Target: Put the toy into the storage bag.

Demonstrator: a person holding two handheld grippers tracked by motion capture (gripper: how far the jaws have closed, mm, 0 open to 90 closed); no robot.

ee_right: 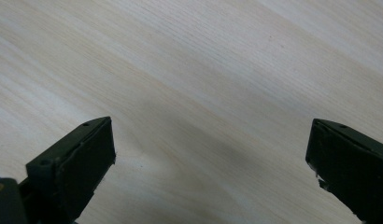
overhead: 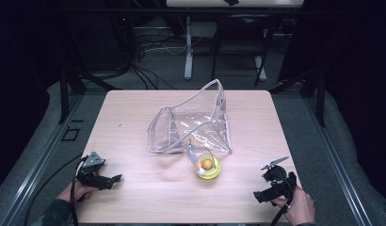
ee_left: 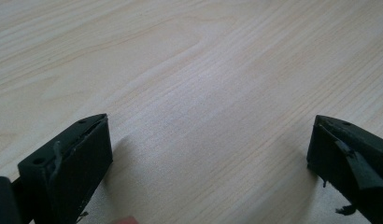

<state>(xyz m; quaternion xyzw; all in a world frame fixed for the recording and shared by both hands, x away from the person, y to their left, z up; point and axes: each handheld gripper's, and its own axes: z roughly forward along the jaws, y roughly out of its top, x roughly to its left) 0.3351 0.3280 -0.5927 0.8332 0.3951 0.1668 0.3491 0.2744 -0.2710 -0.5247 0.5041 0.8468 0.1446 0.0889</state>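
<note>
A clear plastic pouch point(overhead: 191, 125) with a pale trim lies in the middle of the wooden table point(overhead: 134, 117), its mouth propped up. Just in front of it sits a small yellow-green round object point(overhead: 208, 166) with an orange ball on top and a white piece beside it. My left gripper point(overhead: 116, 179) rests near the front left of the table, open, with bare wood between its jaws point(ee_left: 208, 154). My right gripper point(overhead: 258, 197) is held at the front right edge, open over bare wood point(ee_right: 210, 154).
Black frame posts point(overhead: 64, 94) stand at the table's left and right sides. Beyond the far edge are cables point(overhead: 148, 70) on the floor and the legs of another table point(overhead: 188, 47). Bare tabletop lies between the two grippers.
</note>
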